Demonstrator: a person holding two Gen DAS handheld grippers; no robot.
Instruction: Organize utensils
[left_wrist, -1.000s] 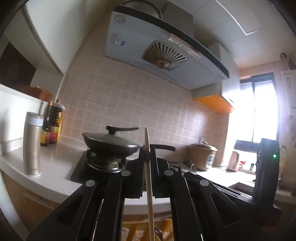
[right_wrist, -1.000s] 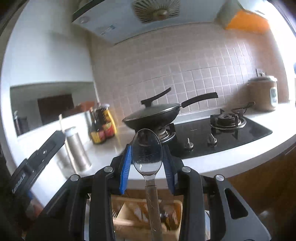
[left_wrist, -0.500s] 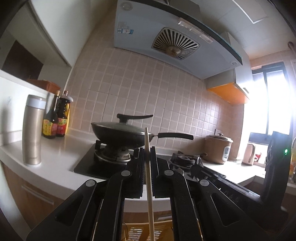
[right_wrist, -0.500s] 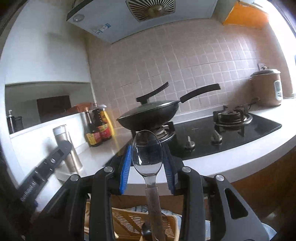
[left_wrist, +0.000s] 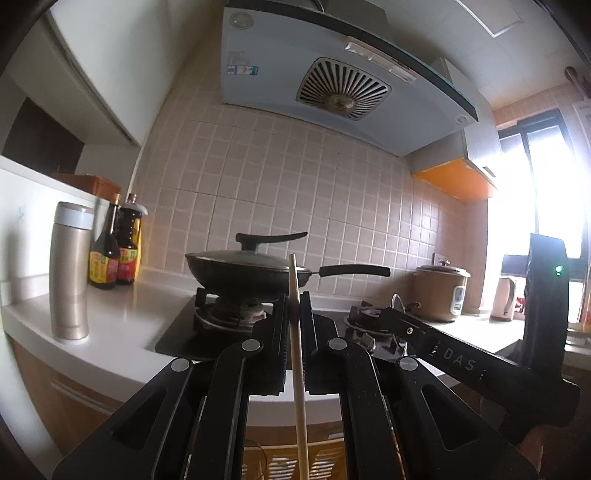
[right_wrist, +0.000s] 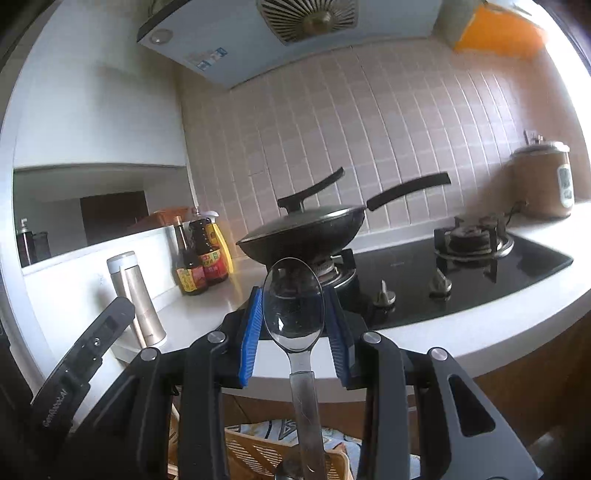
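Left gripper (left_wrist: 294, 314): we note jaws closed on a slim pale wooden chopstick (left_wrist: 298, 369), long axis upright. Right gripper (right_wrist: 293, 314): jaws clamp a shiny clear plastic spoon (right_wrist: 294, 306), bowl up, above a woven basket (right_wrist: 258, 454).

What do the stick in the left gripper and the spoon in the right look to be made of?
Chopstick: pale, matte, evenly tan; likely wood or bamboo, though no grain is visible. Spoon: clear glossy bowl that the stove shows through, with bright highlights; probably transparent plastic, possibly glass.
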